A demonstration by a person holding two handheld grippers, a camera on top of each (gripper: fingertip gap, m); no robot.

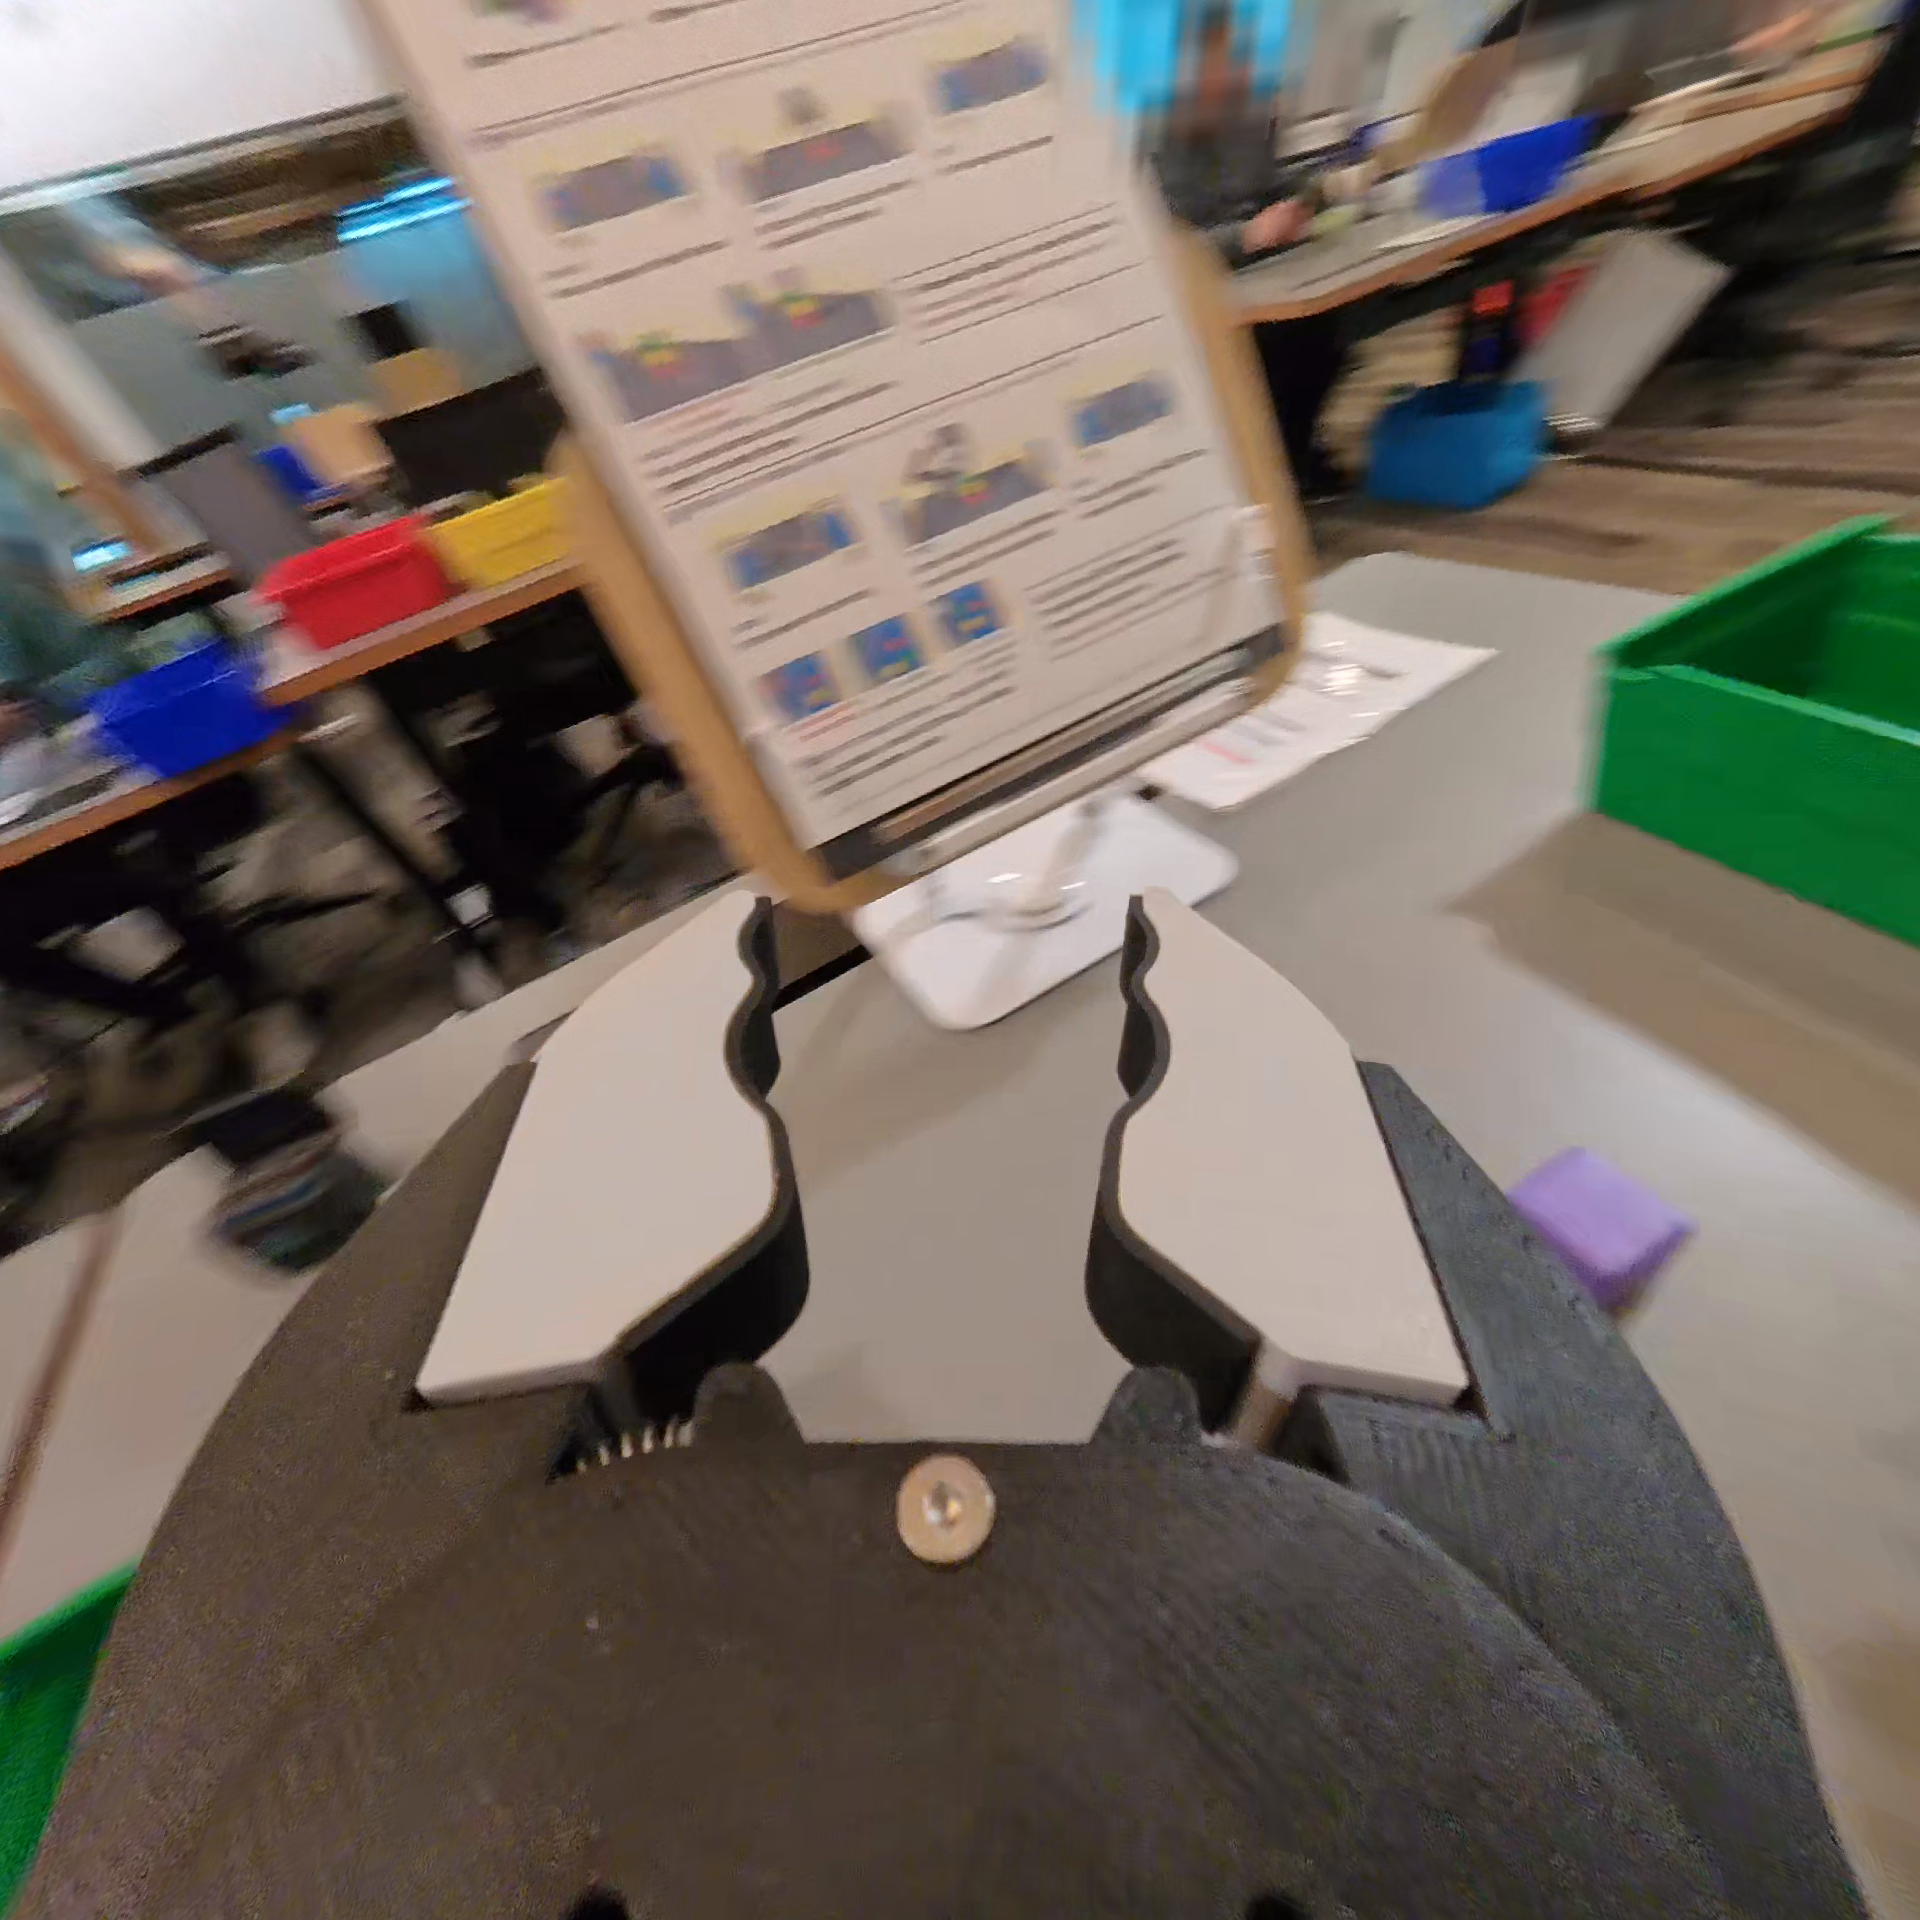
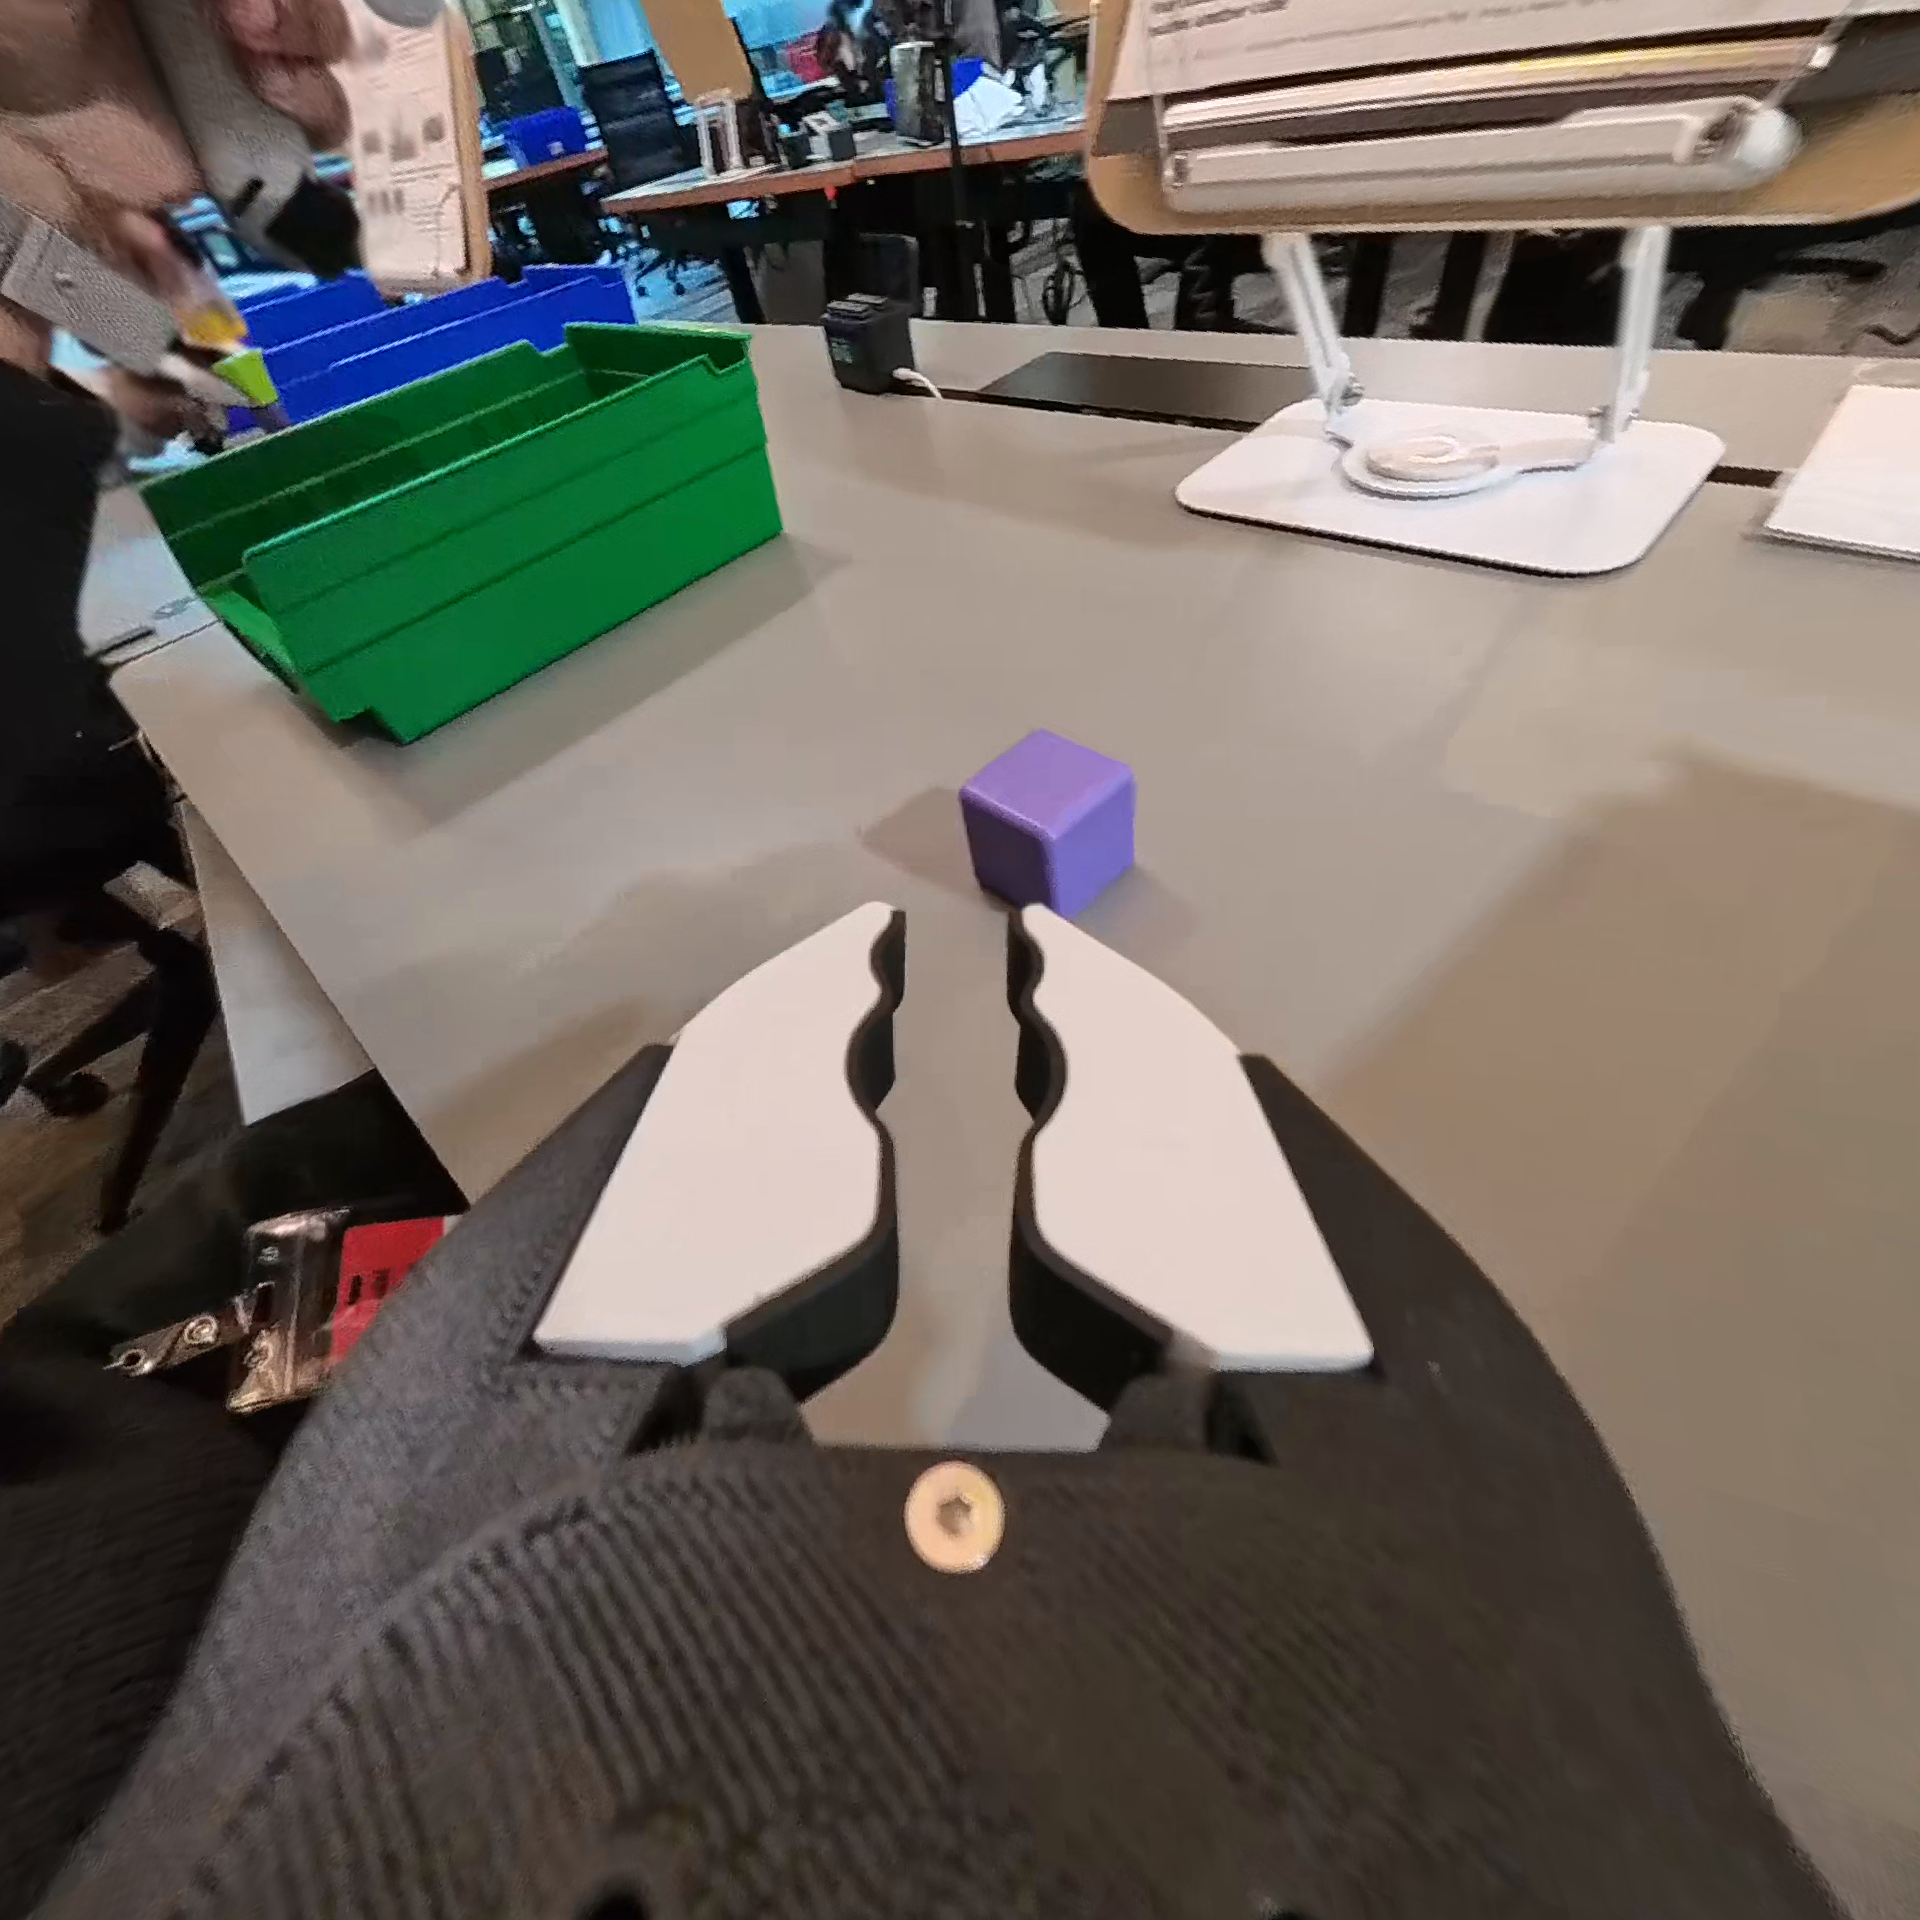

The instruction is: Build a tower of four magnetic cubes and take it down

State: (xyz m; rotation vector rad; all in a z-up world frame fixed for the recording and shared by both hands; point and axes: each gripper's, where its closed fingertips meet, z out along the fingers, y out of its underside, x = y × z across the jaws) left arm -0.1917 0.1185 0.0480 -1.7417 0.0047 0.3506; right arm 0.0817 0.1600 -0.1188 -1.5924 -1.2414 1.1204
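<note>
A purple cube (image 2: 1049,821) stands alone on the grey table (image 2: 1351,831). My right gripper (image 2: 958,916) hovers low over the table just short of the cube. Its jaws are a narrow gap apart and empty, and the cube lies slightly right of their line. My left gripper (image 1: 951,906) is wide open and empty, raised above the table and pointing at the board stand. In the left wrist view the same purple cube (image 1: 1595,1226) lies low to the right of that gripper. No other cube shows clearly.
Stacked green bins (image 2: 468,540) sit at the far left, with blue bins (image 2: 436,322) behind. The green bin also shows in the left wrist view (image 1: 1766,727). An instruction board (image 1: 883,416) on a white stand base (image 2: 1455,488) stands at the back. A person's hand and blurred coloured bits (image 2: 213,322) are at the upper left.
</note>
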